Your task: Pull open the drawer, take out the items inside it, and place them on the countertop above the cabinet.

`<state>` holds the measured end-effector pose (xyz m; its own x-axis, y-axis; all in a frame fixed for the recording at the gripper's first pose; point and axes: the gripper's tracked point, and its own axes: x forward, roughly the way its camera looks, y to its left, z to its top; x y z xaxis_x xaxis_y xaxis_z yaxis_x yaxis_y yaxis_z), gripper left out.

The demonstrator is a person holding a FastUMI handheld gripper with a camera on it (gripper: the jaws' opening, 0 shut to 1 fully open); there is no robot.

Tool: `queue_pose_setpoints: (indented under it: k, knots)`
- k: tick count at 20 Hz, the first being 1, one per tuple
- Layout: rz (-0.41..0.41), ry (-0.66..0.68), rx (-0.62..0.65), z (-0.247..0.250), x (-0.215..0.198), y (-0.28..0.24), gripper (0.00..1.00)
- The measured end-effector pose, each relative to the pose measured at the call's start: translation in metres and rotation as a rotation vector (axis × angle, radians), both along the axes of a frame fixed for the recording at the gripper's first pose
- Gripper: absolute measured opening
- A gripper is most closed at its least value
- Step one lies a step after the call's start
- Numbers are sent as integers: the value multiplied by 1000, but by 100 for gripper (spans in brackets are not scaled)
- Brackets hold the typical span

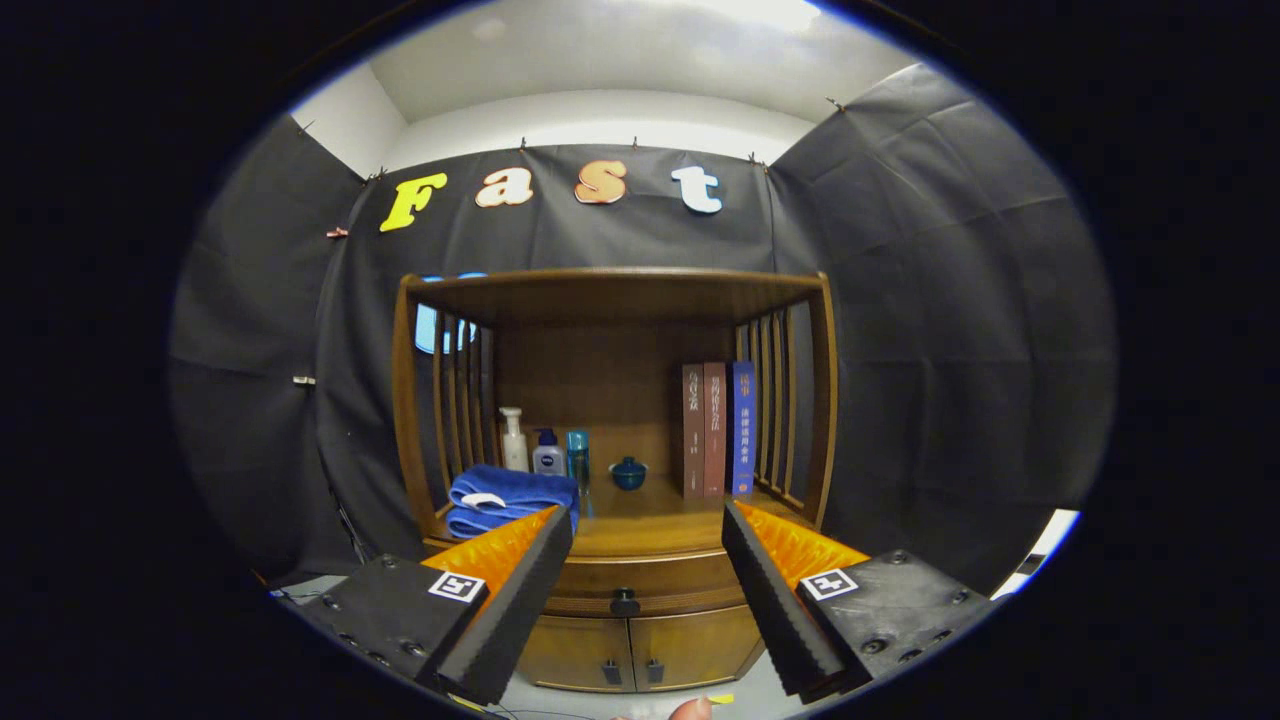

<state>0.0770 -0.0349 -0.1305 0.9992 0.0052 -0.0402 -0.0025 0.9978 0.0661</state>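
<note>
Between the two fingers, which stand wide apart and hold nothing, the gripper [648, 530] faces the wooden cabinet [612, 420] head-on, well short of it. Drawer [640, 578] sits shut under the countertop, its dark knob [625, 602] centred in the gap between the fingertips and a little below them. Items inside are hidden, so their number is unknown.

Step in hand, by my reading: the approach, with the pull not yet begun. Next move calls for advancing toward the knob, dropping slightly, and narrowing the fingers onto it; the knob is small, so alignment must be close.

Below the drawer are two cabinet doors [630, 650] with their own handles, easy to confuse with the target.

Countertop [655, 525] above: folded blue towels [512, 498] at left front, three bottles [545, 450] behind them, small blue lidded pot [628, 473] at mid-back, three books [716, 430] upright at right. Bare wood lies in the middle and front right, the likeliest room for placing. Slatted sides and the top shelf bound entry from the sides and above.
</note>
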Motion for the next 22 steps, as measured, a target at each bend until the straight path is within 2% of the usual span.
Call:
queue_pose_setpoints:
  k: [7,13,15,19,22]
  knots:
    - [48,100,0,-131,59,8,99]
    - [80,164,-17,-209,99,24,98]
    - [73,168,-8,-220,113,27,99]
    - [79,196,-11,-236,124,32,92]
    - [86,211,2,-248,128,36,66]
